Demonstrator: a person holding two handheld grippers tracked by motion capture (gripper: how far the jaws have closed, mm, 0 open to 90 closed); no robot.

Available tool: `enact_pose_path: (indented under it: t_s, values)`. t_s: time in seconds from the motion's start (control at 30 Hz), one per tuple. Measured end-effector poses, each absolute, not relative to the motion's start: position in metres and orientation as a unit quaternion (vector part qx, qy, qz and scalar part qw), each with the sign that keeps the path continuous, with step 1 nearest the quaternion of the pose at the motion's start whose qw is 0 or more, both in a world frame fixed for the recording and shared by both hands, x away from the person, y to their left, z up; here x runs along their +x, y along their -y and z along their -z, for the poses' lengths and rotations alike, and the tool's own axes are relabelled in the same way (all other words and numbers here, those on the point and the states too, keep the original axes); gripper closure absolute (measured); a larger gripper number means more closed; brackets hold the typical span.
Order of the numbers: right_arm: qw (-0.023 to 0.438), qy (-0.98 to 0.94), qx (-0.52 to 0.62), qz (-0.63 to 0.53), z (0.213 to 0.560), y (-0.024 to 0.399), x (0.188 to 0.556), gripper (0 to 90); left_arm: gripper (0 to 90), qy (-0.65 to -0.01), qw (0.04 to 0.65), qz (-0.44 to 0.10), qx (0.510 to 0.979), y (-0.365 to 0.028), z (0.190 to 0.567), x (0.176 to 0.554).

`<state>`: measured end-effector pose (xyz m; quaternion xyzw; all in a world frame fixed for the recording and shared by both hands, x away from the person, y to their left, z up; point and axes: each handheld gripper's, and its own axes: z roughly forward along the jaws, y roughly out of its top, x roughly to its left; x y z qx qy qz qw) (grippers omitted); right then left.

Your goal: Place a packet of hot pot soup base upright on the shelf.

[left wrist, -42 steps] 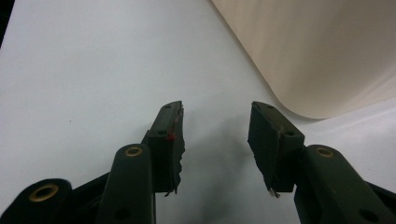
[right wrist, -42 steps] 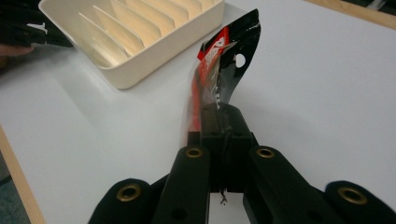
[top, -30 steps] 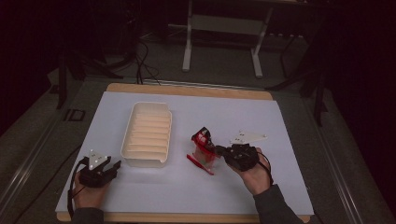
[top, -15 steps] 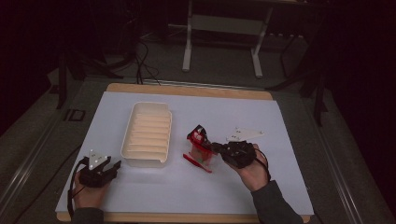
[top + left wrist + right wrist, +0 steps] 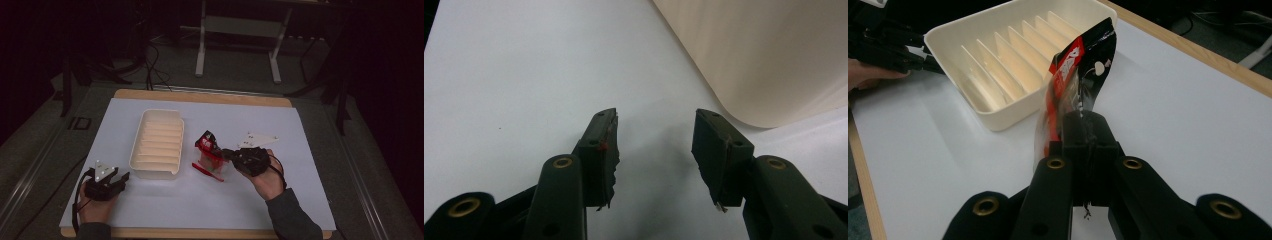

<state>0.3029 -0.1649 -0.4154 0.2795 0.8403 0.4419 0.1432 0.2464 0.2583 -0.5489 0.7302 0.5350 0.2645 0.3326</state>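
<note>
The right gripper (image 5: 231,156) pinches a red packet (image 5: 208,150) beside the cream tray (image 5: 157,142).

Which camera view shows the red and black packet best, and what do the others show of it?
The right gripper view: the packet stands close and upright, pinched by the right gripper before the tray. In the high view the packet is small and distant beside that tray. The left gripper view looks elsewhere.
</note>
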Motion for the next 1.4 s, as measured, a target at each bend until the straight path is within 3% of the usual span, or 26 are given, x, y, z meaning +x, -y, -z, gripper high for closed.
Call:
enact_pose_path:
  t_s: [1.4]
  values:
    - [0.150,-0.845,0.223,-0.462,0.394,0.126,0.320,90.0,54.1,-0.535,0.333,-0.263,0.731,-0.259,0.549,0.247]
